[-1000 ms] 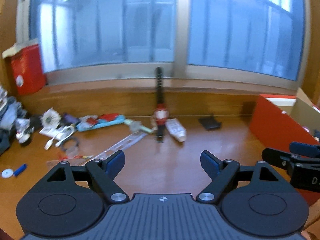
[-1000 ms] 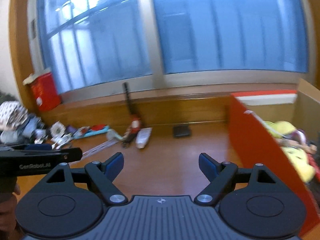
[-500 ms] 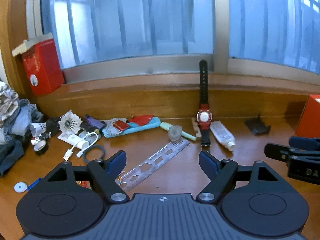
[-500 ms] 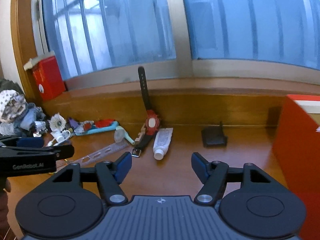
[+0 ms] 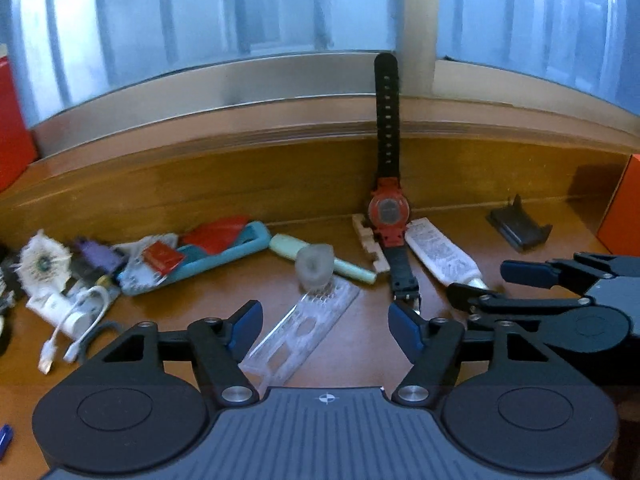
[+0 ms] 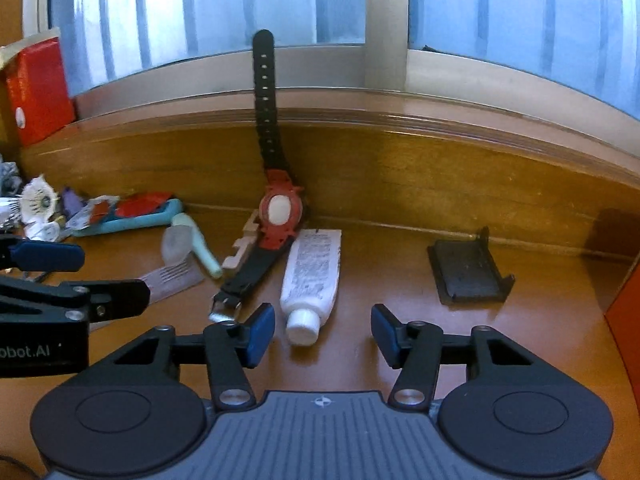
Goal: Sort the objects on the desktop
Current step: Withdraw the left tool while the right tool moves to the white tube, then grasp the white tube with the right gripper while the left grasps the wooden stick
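Over the wooden desk (image 6: 400, 280) we bring both tools low for one pick each: our right gripper (image 6: 323, 336) narrows its empty jaws behind the white tube (image 6: 312, 276), our left gripper (image 5: 326, 328) narrows, also empty, over the clear ruler (image 5: 304, 328).

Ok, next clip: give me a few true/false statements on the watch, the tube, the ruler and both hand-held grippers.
1. The red watch leans its strap up against the wooden ledge. True.
2. The white tube has its cap pointing at the window. False: the cap points toward the camera.
3. The right hand-held gripper holds the tube. False: its jaws are closing, with nothing gripped.
4. The clear ruler lies flat ahead of the left hand-held gripper. True.
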The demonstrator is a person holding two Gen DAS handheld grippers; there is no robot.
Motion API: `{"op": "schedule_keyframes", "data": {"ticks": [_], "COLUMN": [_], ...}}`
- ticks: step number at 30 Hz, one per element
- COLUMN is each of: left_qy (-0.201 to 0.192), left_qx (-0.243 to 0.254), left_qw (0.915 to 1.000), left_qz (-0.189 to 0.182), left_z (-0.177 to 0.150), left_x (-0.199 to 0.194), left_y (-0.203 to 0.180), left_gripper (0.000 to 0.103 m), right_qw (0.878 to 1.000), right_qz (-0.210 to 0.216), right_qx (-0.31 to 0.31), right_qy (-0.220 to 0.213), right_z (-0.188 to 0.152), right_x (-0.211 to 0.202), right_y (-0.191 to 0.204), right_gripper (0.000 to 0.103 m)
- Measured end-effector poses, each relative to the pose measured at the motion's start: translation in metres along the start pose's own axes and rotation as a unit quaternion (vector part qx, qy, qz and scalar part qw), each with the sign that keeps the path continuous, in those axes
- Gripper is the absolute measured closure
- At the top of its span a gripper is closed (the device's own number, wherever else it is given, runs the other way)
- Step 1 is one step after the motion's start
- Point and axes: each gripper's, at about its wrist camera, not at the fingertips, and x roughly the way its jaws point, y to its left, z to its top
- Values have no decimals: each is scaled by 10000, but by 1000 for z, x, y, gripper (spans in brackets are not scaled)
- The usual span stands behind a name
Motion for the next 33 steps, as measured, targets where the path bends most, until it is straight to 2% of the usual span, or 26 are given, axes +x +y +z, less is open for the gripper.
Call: {"op": "schedule_keyframes", "data": {"ticks": [1,3,5,7,10,16,20,23,26,29,31,33], "left_qy": [-37,-97,-139,-139,-57,-91,210,-10,-218,-92,110,85], "left_qx": [0,25,73,114,244,748,725,617,826,978,873,791], "left_qw": [10000,9998,9996,9994,9993,9969,9959,9977,9963,9951,9961,9968], "left_qz": [-78,-184,-246,-303,-271,220,497,270,55,96,121,85], "left_z": [4,11,19,26,30,26,20,22,26,27,24,22], "left_x": [5,16,29,44,67,72,73,60,56,69,82,84], "left_y": [0,-1,-2,-5,-10,-12,2,4,-10,-23,-23,-21], "left_gripper": [33,35,41,51,56,56,56,56,56,56,58,61], "right_qw": [10000,9999,9995,9991,9985,9976,9972,9969,9967,9968,9969,9971], "right_qz": [-46,-147,-297,-410,-468,-544,-557,-555,-568,-581,-580,-578], "right_qx": [10,33,40,107,267,405,475,541,564,538,521,489], "right_qy": [12,0,-40,-7,48,117,146,143,127,126,105,73], "right_z": [1,1,1,-1,-5,-10,-12,-11,-10,-10,-9,-8], "right_x": [5,11,11,9,3,-9,-15,-16,-17,-16,-17,-16], "right_y": [0,-1,-2,-5,-13,-20,-24,-26,-27,-26,-26,-26], "right_gripper": [47,54,67,67,67,67,67,67,67,67,66,66]}}
